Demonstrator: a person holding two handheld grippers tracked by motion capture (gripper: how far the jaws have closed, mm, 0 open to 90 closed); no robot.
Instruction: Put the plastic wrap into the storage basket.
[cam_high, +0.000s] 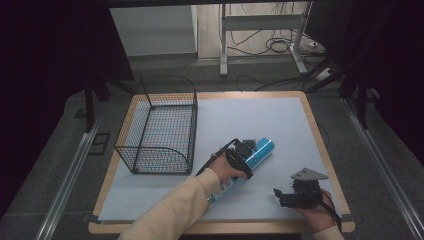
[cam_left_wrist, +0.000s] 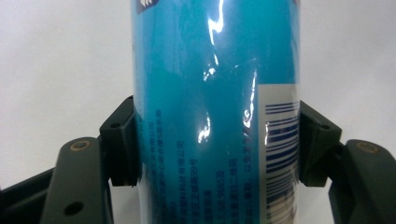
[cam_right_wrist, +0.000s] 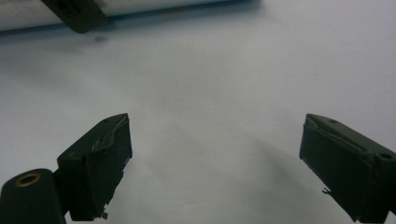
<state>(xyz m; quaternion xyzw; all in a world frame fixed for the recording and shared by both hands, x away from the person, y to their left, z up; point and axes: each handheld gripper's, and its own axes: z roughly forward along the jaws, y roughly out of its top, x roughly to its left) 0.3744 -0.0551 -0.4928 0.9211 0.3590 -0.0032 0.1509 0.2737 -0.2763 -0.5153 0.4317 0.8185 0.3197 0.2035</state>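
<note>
A blue cylindrical can (cam_high: 256, 156) with a white label lies on its side near the middle of the white mat. My left gripper (cam_high: 245, 156) is shut on the can around its middle. In the left gripper view both black pads (cam_left_wrist: 122, 140) press against the sides of the blue can (cam_left_wrist: 210, 112), whose barcode faces the camera. My right gripper (cam_high: 280, 196) rests low at the front right of the table, apart from the can. Its jaws stand wide in the right gripper view, the gripper (cam_right_wrist: 215, 158) holding nothing over the bare mat.
A black wire basket (cam_high: 159, 131) stands on the left part of the mat (cam_high: 280, 120), left of the can. The wooden table edge (cam_high: 320, 135) runs along the right. A desk frame and cables (cam_high: 265, 35) stand beyond the table.
</note>
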